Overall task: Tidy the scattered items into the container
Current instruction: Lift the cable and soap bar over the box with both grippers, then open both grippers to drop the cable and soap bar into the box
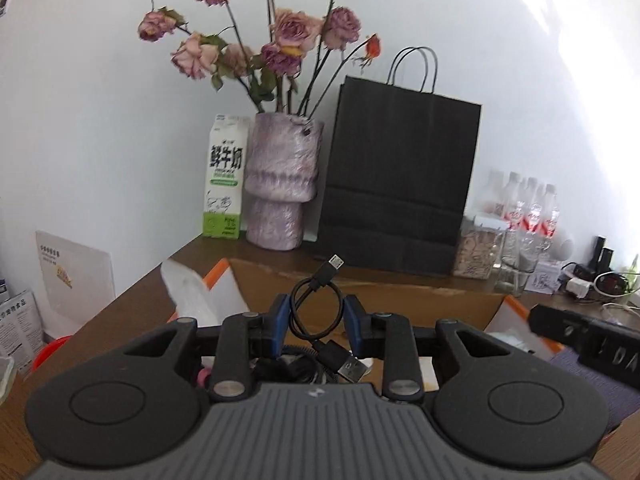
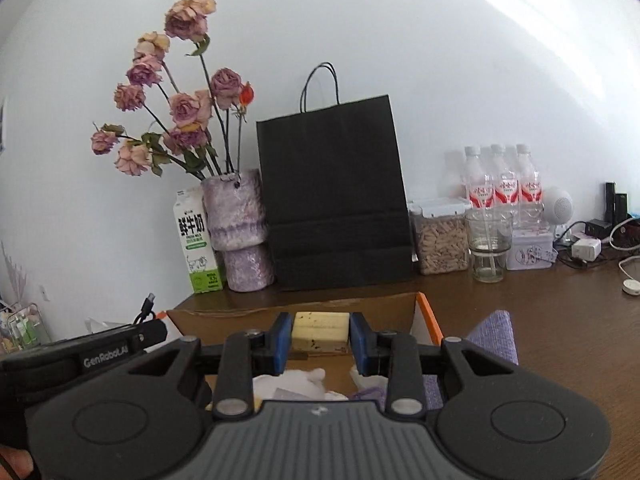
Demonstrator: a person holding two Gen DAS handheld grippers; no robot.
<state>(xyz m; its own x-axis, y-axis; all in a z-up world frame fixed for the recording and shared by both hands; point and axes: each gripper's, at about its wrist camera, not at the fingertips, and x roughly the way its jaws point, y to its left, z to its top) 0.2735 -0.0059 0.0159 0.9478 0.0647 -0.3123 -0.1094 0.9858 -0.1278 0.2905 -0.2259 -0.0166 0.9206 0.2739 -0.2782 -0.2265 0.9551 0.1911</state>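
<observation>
Tissues [image 2: 304,378] lie inside the cardboard box [image 2: 224,320].

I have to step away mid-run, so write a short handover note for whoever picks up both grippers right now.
Left gripper: shut on a coiled black USB cable, held above the cardboard box.
Right gripper: shut on a yellow sponge block, also held over the box.
Done: both items are picked up; some white and dark things already lie inside the box.
Left: lower and release the cable and the sponge into the box, then check the wooden table for any other loose items; much of it is hidden from these views.
</observation>
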